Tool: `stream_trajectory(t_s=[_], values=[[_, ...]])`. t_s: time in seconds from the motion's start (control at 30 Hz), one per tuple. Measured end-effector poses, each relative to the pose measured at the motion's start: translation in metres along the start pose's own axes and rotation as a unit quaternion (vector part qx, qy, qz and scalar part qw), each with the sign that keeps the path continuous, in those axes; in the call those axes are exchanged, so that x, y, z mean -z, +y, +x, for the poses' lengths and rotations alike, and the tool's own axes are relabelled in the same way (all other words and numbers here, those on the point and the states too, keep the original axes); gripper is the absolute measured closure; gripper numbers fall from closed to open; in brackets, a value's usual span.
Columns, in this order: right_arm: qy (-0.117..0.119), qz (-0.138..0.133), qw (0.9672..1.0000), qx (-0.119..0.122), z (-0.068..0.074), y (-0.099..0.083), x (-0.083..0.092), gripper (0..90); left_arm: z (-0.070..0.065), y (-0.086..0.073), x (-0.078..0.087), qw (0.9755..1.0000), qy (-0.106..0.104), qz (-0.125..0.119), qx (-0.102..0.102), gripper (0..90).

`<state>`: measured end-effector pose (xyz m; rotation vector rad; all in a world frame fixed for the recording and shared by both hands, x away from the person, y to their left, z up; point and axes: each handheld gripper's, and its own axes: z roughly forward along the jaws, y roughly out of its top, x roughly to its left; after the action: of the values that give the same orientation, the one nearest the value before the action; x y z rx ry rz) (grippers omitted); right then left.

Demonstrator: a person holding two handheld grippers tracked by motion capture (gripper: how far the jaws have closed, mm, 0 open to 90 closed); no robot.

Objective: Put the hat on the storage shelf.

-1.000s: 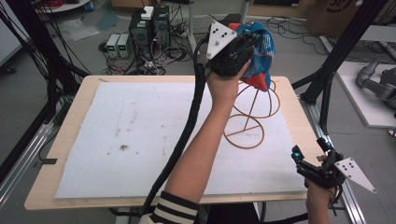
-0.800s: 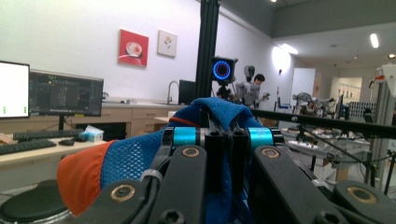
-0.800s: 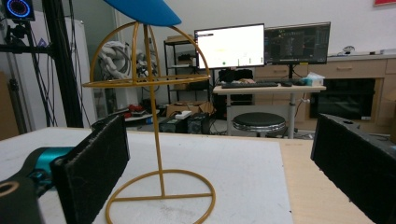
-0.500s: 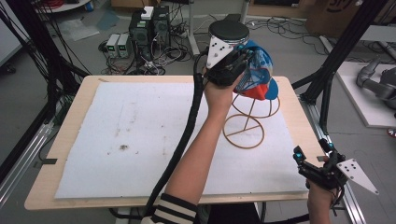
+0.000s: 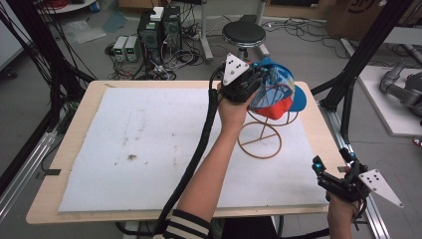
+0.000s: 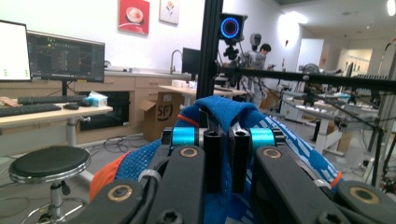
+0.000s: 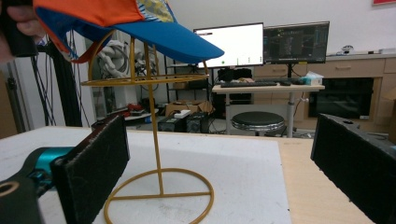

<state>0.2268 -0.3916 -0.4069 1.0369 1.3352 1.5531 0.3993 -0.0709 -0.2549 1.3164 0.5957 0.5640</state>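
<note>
A: Cap has shifted over the last second. It sat high against the stand's far side; now it's lower and more squarely over the top ring, brim pointing right.

B: Seated yet?

A: Not by my read. In the right gripper view the cap hangs just above the ring, tilted, crown to the left. Can't tell if it touches the wire. Looks like a hang-the-cap step, nearly done.

B: Desk?

A: White mat, stand on the right half, nothing else.

B: Cap itself?

A: Blue brim, orange-red crown, patterned blue panels. Soft fabric, bunched where it's held.

B: Left gripper?

A: Fingers clamped on the cap's fabric; left gripper view shows cloth pinched between them.

B: Right gripper?

A: Fingers wide apart, empty, near the desk's right front corner, facing the stand.
</note>
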Motion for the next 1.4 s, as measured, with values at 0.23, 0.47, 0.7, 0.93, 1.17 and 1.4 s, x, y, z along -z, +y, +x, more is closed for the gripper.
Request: stream_trajectory(t_s=[0.23, 0.47, 0.7, 0.93, 1.17, 1.4], values=[[0.001, 0.001, 1.0, 0.001, 0.002, 0.0, -0.001, 4.1, 0.001, -0.007, -0.001, 0.9999, -0.003, 0.011, -0.006, 69.5], [0.0, 0.002, 1.0, 0.001, 0.002, 0.0, -0.001, 4.1, 0.003, -0.008, 0.0, 1.0, -0.001, 0.006, 0.005, 54.6], [0.001, 0.002, 1.0, -0.001, 0.002, 0.0, -0.002, 4.1, 0.006, -0.006, 0.004, 0.9999, 0.009, 0.001, 0.006, 43.5], [0.006, 0.005, 1.0, 0.001, 0.005, -0.001, -0.003, 4.1, 0.01, -0.003, 0.01, 0.9999, 0.011, -0.007, 0.005, 31.5], [0.008, 0.005, 1.0, 0.002, 0.006, -0.002, -0.006, 4.1, 0.015, 0.004, 0.024, 0.9998, 0.016, -0.005, -0.005, 19.2], [0.013, 0.004, 0.9999, -0.001, 0.008, -0.002, -0.01, 4.1, 0.023, 0.013, 0.048, 0.9993, 0.021, -0.007, -0.03, 13.3]])
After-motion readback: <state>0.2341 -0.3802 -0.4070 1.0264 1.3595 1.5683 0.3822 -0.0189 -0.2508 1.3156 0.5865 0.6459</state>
